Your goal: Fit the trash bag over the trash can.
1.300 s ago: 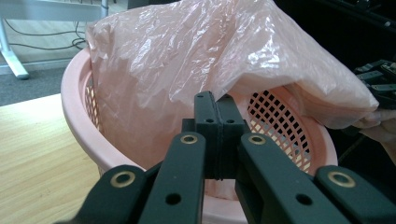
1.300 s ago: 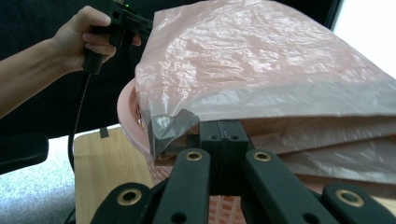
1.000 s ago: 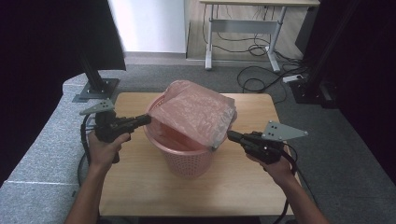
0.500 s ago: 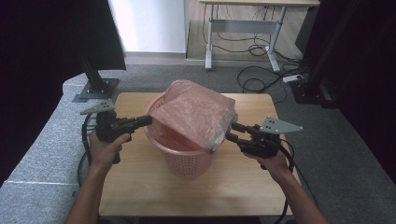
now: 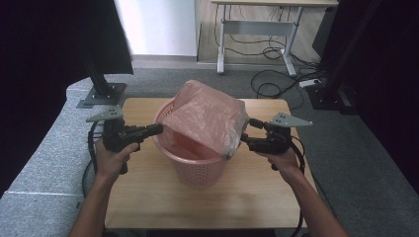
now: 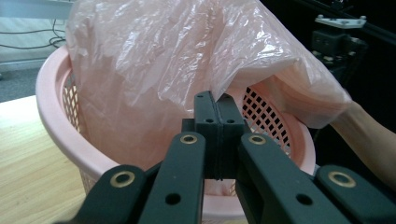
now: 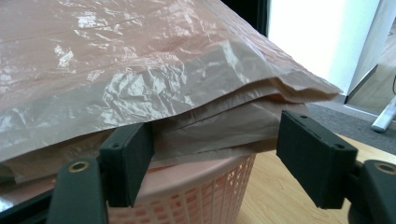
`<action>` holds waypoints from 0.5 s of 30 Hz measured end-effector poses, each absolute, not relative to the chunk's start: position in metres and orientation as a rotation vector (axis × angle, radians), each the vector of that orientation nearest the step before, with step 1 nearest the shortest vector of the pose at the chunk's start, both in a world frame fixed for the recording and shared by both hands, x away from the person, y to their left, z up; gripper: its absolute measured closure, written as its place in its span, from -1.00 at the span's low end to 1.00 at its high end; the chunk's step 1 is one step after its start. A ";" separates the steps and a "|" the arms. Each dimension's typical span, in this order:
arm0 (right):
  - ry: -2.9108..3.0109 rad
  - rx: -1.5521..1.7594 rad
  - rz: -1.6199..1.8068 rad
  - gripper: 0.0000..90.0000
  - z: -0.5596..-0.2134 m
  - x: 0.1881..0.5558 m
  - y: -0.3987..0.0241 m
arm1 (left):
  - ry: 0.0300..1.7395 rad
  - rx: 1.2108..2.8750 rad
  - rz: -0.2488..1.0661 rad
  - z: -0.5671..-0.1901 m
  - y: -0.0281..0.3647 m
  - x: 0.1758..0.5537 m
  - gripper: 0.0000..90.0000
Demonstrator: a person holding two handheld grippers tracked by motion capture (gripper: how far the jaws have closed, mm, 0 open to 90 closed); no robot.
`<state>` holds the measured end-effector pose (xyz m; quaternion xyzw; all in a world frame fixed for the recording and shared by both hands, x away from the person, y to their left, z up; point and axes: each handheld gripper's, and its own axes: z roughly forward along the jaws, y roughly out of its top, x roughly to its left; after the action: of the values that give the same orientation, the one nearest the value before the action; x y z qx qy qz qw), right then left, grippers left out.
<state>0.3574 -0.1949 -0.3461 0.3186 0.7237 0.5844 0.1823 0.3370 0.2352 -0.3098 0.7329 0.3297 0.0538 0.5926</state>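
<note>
1. On the table [image 5: 148, 197], near its middle, a pink basket [image 5: 197, 170] is seen upright, its wall pierced with a lattice of holes.
2. Over the basket a pink bag [image 5: 207, 121] is draped; it is puffed up and tilted, its high side toward the far edge of the table, its low edge hanging past the rim on the person's right.
3. At the basket's left rim the left gripper [image 5: 157, 129] is held level by the left hand [image 5: 111, 158]. In the left gripper view its jaws are pressed together with no gap, and a fold of the bag is met at their tips [image 6: 218, 105]; the film appears to be pinched there, though the exact bite is hidden by the pads.
4. At the right side the right gripper [image 5: 245, 132] is held by the right hand [image 5: 279, 158], pointed at the bag's low edge.
5. Its jaws have just been opening and are now spread wide. In the right gripper view the layered edge of the bag [image 7: 210, 116] is seen between the two pads, above the basket rim [image 7: 187, 177]; the left pad [image 7: 128, 158] lies close under the film, while the right pad [image 7: 313, 156] is clear of it. No pressing is seen.
6. A cable is trailed from each gripper toward the near edge.
</note>
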 end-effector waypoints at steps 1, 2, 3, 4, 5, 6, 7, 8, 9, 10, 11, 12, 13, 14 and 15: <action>2.047 0.897 1.647 -0.32 -0.347 0.360 -0.194 | 0.767 1.705 0.124 -0.310 0.235 0.337 0.99; 2.057 0.883 1.630 0.03 -0.348 0.362 -0.193 | 0.768 1.704 0.121 -0.310 0.235 0.338 0.99; 2.057 0.883 1.630 0.03 -0.348 0.362 -0.193 | 0.769 1.703 0.120 -0.310 0.236 0.338 0.99; 2.029 0.884 1.596 0.33 -0.349 0.363 -0.194 | 0.771 1.700 0.120 -0.310 0.236 0.339 0.99; 2.029 0.884 1.596 0.33 -0.349 0.363 -0.194 | 0.771 1.697 0.118 -0.310 0.237 0.339 0.99; 2.021 0.896 1.596 0.47 -0.349 0.363 -0.195 | 0.772 1.695 0.119 -0.310 0.237 0.339 0.99; 2.008 0.899 1.601 0.63 -0.348 0.363 -0.197 | 0.773 1.692 0.118 -0.311 0.238 0.339 0.99; 2.012 0.895 1.612 0.69 -0.348 0.363 -0.199 | 0.774 1.689 0.116 -0.311 0.238 0.339 0.99; 2.022 0.885 1.610 0.75 -0.347 0.363 -0.200 | 0.774 1.688 0.115 -0.312 0.239 0.340 0.99; 2.027 0.872 1.603 0.79 -0.347 0.363 -0.200 | 0.774 1.685 0.114 -0.312 0.239 0.340 0.99; 2.035 0.866 1.594 0.86 -0.345 0.362 -0.200 | 0.774 1.683 0.114 -0.313 0.240 0.339 0.99; 2.042 0.860 1.583 0.92 -0.344 0.362 -0.201 | 0.769 1.678 0.107 -0.313 0.240 0.339 0.99; 2.042 0.860 1.583 0.92 -0.344 0.362 -0.201 | 0.769 1.678 0.107 -0.313 0.240 0.339 0.99; 2.047 0.854 1.586 0.92 -0.344 0.361 -0.201 | 0.763 1.673 0.096 -0.313 0.241 0.338 0.99; 2.047 0.853 1.592 0.91 -0.343 0.361 -0.202 | 0.760 1.670 0.088 -0.313 0.241 0.337 0.99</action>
<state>0.3608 -0.2023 -0.3434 0.3060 0.7341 0.5707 0.2044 0.3373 0.2406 -0.3132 0.7223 0.3287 0.0380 0.6073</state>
